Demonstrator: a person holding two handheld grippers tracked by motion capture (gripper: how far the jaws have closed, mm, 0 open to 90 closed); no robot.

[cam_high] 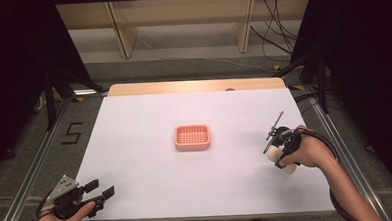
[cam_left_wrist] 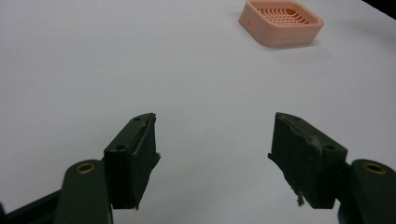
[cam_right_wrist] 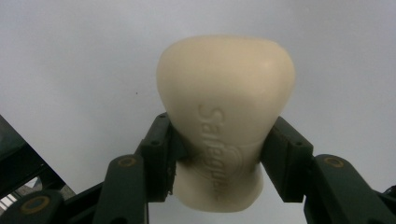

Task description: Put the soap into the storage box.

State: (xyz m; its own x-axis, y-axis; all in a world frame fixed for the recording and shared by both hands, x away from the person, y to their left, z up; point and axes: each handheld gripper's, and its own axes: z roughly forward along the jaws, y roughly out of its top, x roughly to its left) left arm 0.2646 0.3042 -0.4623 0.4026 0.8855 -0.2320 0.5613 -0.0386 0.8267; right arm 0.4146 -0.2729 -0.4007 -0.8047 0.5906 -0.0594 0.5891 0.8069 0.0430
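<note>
A cream bar of soap [cam_right_wrist: 224,116] with raised lettering is clamped between the two black jaws of my right gripper [cam_right_wrist: 219,154], whose pads press its narrow waist. From above, that right gripper [cam_high: 281,154] sits over the right side of the white table, the soap [cam_high: 276,156] pale under the hand. A pink slotted soap dish [cam_high: 192,137] lies flat at the table's middle, well left of the soap. My left gripper [cam_high: 100,191] rests at the near left corner, jaws wide apart with nothing between them. In the left gripper view the left gripper [cam_left_wrist: 212,154] points toward the dish [cam_left_wrist: 281,21].
The white table [cam_high: 152,177] has a bare wooden strip along its far edge. Metal rails run down both sides on the floor. Wooden frames and loose cables stand beyond the far edge, and black curtains flank both sides.
</note>
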